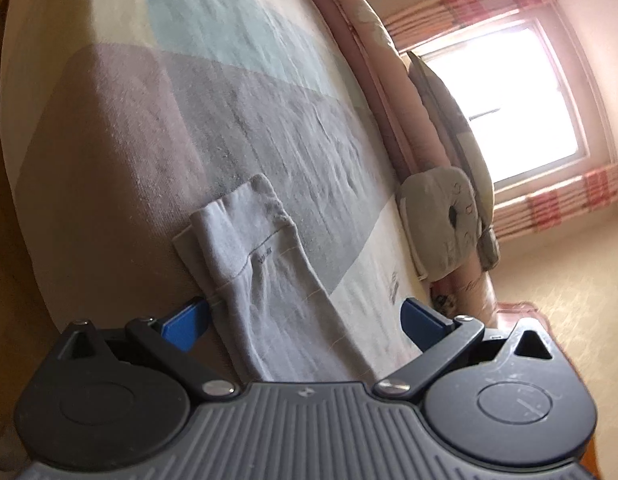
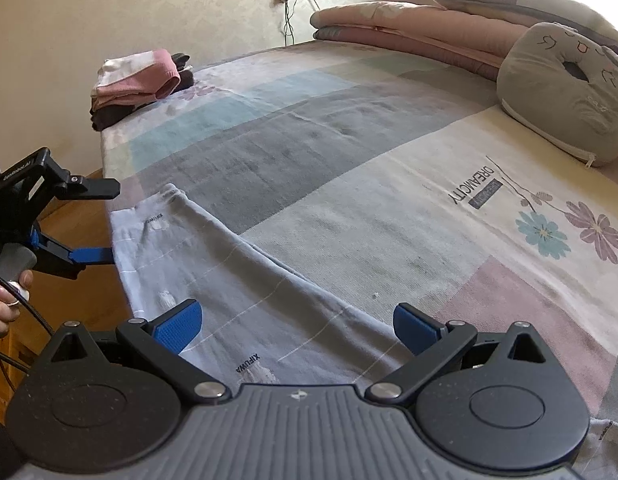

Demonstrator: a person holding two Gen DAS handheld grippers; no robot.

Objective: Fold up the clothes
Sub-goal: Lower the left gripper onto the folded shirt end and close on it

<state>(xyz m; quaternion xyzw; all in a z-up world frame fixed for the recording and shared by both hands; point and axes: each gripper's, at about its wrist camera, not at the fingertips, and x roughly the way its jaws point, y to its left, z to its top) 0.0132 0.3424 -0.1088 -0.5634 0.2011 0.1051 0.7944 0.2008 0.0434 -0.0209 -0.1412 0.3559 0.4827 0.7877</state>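
While both claws stand wide apart with nothing between their pads, the risks sit mostly at the bed's edge.

Garment: a pale grey garment (image 2: 229, 280), laid long and narrow along the lower left of the right wrist view, on the bed (image 2: 349, 152) with its near side at the mattress edge.

Left claw: the left claw (image 1: 305, 318) is spread open, its blue pads either side of the cloth's end; whether the lower pad touches the fabric is hard to tell through the blur.

Right claw: the right claw (image 2: 297, 326) is open and empty, over the garment's middle.

Slip risk: a shallow pinch may catch one layer only, so the fold opens.

Drag risk: uneven pulls could slide the cloth off the edge.

Stack: the folded clothes (image 2: 141, 80) at upper left lie well apart, out of harm.
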